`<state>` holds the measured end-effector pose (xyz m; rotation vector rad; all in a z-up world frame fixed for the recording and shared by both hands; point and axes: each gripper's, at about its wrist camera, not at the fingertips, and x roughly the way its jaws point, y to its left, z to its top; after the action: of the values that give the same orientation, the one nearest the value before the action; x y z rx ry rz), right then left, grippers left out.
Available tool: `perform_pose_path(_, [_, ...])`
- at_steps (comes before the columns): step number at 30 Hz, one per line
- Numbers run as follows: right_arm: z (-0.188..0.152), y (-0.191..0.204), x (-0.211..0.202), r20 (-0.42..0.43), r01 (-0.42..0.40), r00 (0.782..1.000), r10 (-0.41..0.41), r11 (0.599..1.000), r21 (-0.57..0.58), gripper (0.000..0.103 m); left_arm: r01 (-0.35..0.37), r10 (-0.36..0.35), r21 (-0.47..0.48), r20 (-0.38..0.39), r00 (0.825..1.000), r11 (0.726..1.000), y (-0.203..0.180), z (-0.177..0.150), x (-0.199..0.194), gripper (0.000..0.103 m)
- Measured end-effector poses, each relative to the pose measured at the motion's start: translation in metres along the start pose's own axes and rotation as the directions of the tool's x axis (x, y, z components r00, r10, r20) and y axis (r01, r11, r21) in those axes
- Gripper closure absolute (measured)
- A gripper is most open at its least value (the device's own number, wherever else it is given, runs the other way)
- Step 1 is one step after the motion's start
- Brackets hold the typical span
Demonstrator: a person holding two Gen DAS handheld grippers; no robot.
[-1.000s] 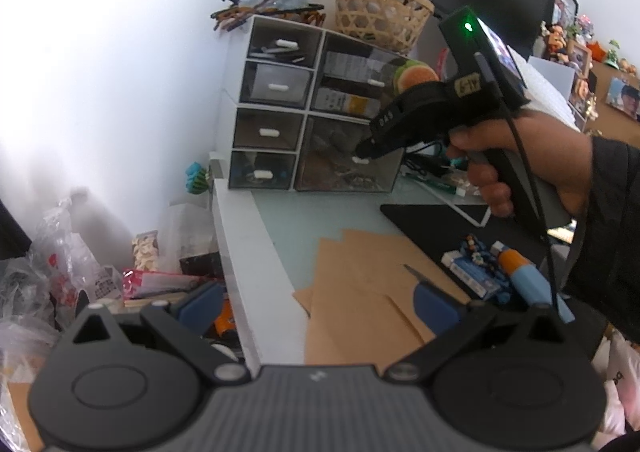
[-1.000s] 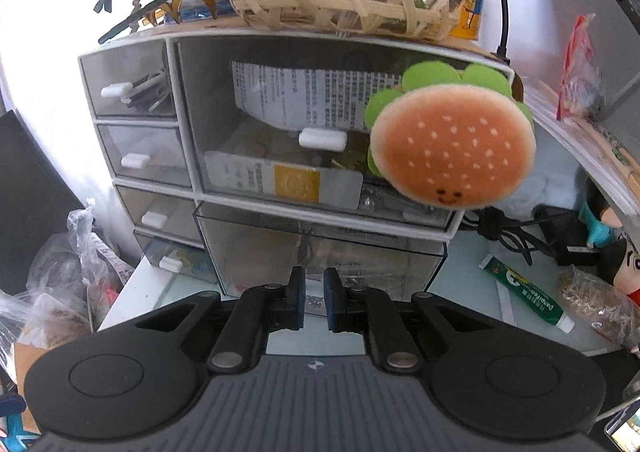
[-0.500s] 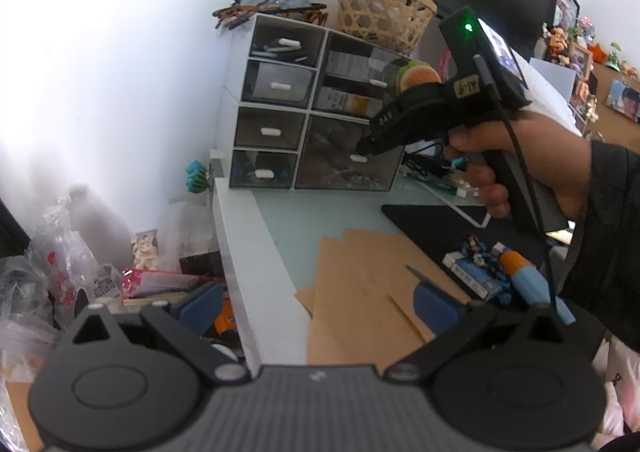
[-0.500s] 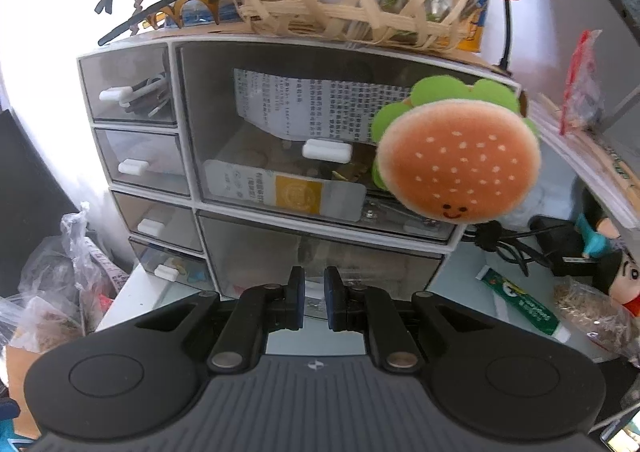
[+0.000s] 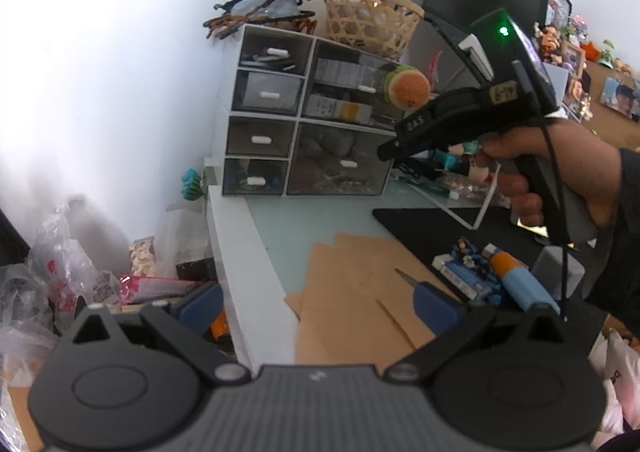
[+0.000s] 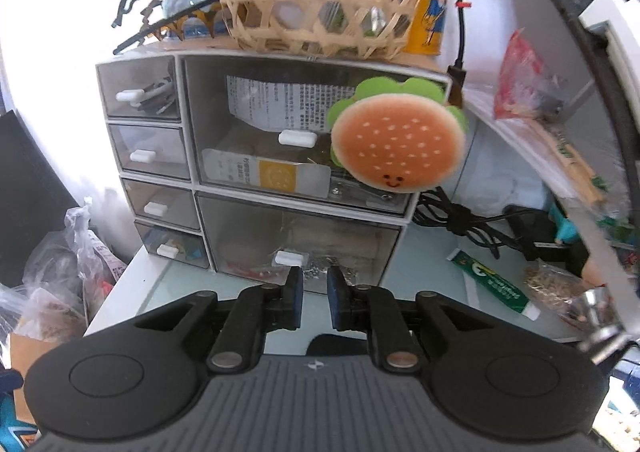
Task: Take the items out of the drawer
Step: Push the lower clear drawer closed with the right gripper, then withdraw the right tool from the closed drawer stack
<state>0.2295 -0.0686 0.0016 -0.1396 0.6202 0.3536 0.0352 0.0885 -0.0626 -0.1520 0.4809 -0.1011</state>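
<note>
- The right gripper (image 6: 311, 291), shut a second ago, is now opening, with nothing between its blue pads.
- It has backed off from the bottom drawer (image 6: 298, 246), whose white handle (image 6: 291, 258) sits just beyond, so the items remain inside.
- The left gripper (image 5: 316, 310) hangs wide open, empty.

Desk (image 5: 280, 219): drawer unit (image 5: 304, 115), brown paper (image 5: 360, 292), black mat (image 5: 432, 228).

Drawer unit ahead of me, every drawer closed.
The white drawer unit (image 6: 192, 171) stands upright at the back of my bench (image 5: 288, 219); its lower large drawer (image 6: 296, 240), smoky clear with a white handle (image 6: 291, 258), holds jumbled small items.
</note>
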Motion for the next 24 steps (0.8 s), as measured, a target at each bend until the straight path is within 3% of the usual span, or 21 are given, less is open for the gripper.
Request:
perform_pose_path(3, [-0.001,-0.002,-0.011,0.024,0.010,1.000,-0.010,1.000,-0.009,0.060,0.005,-0.005,0.007,0.003,1.000,1.000,-0.003,0.000,-0.002,0.000])
perform_pose_path(10, [-0.006,-0.006,-0.032,0.033,0.022,0.999,-0.022,1.000,-0.008,0.054,0.000,0.000,0.026,0.016,1.000,1.000,-0.008,-0.002,-0.007,0.000])
perform_pose_path(14, [-0.012,-0.005,-0.048,0.047,0.027,0.999,-0.026,0.999,-0.027,0.038,0.006,-0.007,0.037,0.019,1.000,0.999,-0.012,-0.003,-0.010,0.000])
perform_pose_path(24, [-0.027,-0.012,-0.090,0.101,-0.001,0.995,0.003,1.000,-0.020,0.014,0.011,-0.013,0.045,0.030,0.999,0.999,-0.018,-0.002,-0.016,0.000])
